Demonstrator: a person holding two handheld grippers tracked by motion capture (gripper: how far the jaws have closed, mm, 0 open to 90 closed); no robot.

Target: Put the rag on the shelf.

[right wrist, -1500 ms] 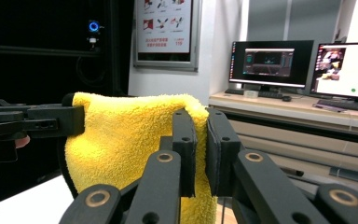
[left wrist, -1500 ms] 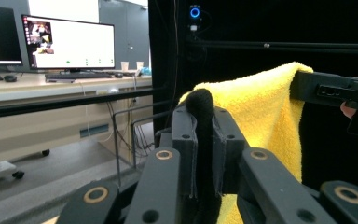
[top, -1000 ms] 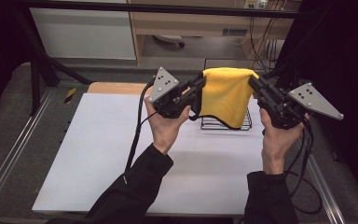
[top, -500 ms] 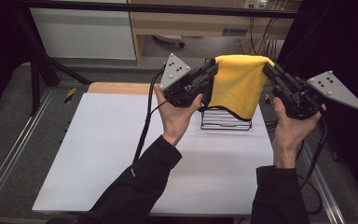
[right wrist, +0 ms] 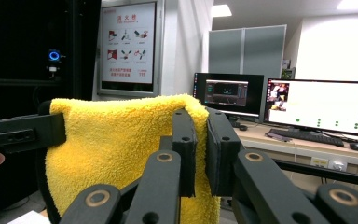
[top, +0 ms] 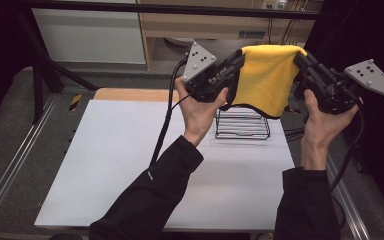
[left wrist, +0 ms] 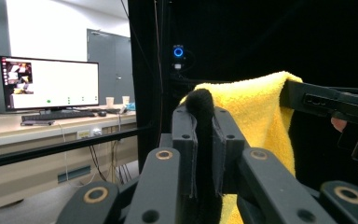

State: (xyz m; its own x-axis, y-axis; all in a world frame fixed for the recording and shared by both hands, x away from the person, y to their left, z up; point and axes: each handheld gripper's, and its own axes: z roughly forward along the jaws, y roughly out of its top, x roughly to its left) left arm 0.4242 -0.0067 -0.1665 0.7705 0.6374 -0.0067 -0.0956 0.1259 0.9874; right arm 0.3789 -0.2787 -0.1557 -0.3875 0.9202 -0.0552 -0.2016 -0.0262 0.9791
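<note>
A yellow towel (top: 266, 75) with a dark edge hangs stretched between both grippers, high above the table. My left gripper (top: 237, 60) is shut on the towel's left top corner; in the left gripper view the dark edge is pinched between the jaws of the left gripper (left wrist: 204, 112), with the yellow towel (left wrist: 256, 121) spreading right. My right gripper (top: 300, 59) is shut on the right top corner; in the right gripper view the towel (right wrist: 116, 144) drapes left from the right gripper (right wrist: 199, 121). Below the towel stands a black wire rack (top: 242, 125).
A white mat (top: 130, 160) covers the table. A wooden strip (top: 130, 94) shows at its far edge, and metal rails (top: 10, 165) run along the left side. Cables trail from both grippers. Monitors (right wrist: 317, 105) and desks stand beyond the table.
Both hands have risen and carried the towel up and away from the wire rack, which now stands uncovered below it. Both grips have stayed the same.
</note>
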